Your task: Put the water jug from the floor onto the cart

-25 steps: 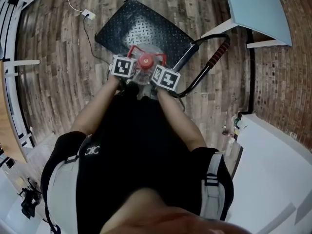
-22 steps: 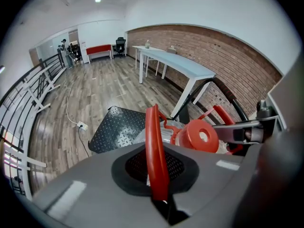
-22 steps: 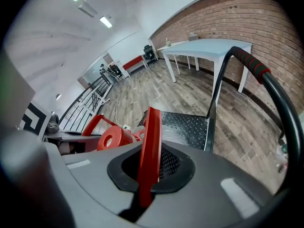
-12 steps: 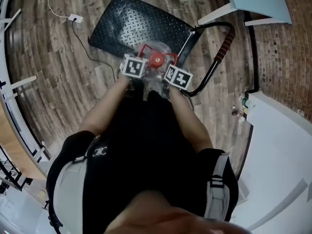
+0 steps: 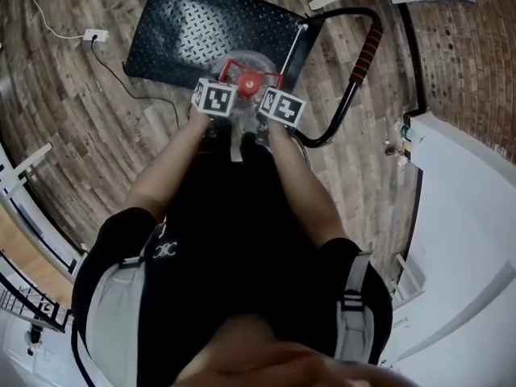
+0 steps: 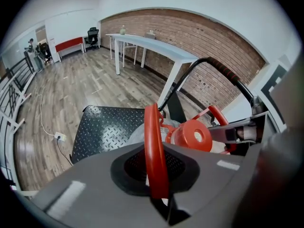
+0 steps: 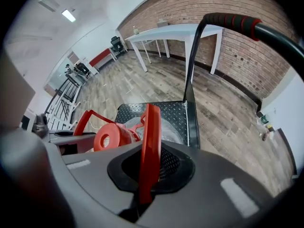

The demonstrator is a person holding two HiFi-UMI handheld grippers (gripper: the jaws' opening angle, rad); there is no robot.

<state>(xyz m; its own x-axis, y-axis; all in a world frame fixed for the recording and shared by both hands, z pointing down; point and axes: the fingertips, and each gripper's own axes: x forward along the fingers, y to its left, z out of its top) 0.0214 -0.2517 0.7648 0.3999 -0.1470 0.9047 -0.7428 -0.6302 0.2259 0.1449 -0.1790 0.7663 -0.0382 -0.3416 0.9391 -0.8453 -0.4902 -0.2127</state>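
Head view: water jug (image 5: 248, 81) apparently above cart (image 5: 184, 31).

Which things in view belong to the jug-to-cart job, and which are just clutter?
Job:
water jug with its red handle
cart
left gripper, jaws opening, handle between them
right gripper, shut on the handle

Lying about:
white socket block with cable on the floor
white table
office chair

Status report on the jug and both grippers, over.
Right gripper shut on red handle. Left gripper jaws opening, handle between them. Jug over cart deck, near push bar. Nothing in the way.
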